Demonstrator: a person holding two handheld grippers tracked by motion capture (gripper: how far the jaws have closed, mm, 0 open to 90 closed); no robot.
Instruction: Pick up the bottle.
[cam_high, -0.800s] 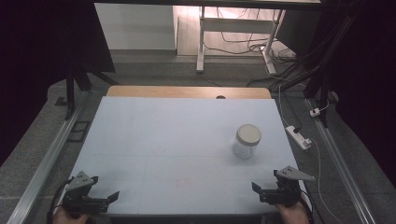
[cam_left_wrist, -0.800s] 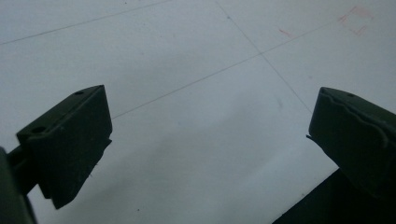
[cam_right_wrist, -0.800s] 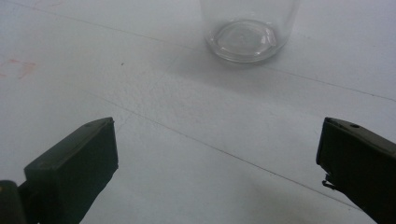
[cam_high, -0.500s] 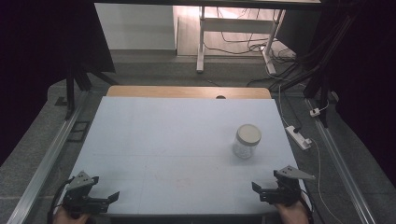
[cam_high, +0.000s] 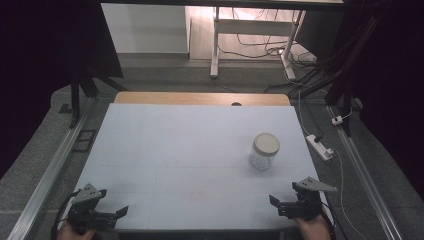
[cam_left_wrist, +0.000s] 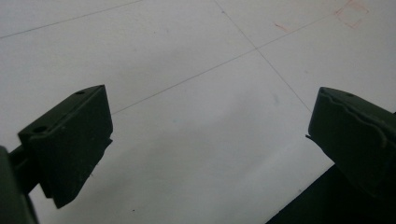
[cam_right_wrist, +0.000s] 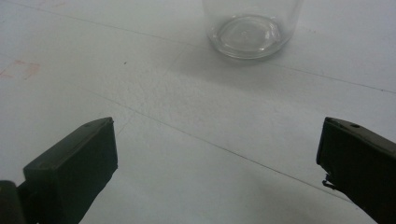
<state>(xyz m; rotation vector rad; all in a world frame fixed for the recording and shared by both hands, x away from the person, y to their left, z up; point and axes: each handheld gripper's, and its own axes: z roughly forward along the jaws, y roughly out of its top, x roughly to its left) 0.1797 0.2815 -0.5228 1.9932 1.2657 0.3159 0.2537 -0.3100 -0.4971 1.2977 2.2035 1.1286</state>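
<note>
I see both tongs spread apart, holding nothing; left tongs (cam_high: 122, 211) at tabletop (cam_high: 175, 150) near-left corner; right tongs (cam_high: 274, 204) near-right, glass jar (cam_high: 263, 151) upright just ahead, lid on.

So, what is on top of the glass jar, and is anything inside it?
A pale round lid closes the glass jar. Its clear base looks empty; the upper part is cut off in the right gripper view.

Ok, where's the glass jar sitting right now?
In the high view the glass jar stands upright, lid on, on the right half of the table, ahead of the open right tongs and untouched.
</note>
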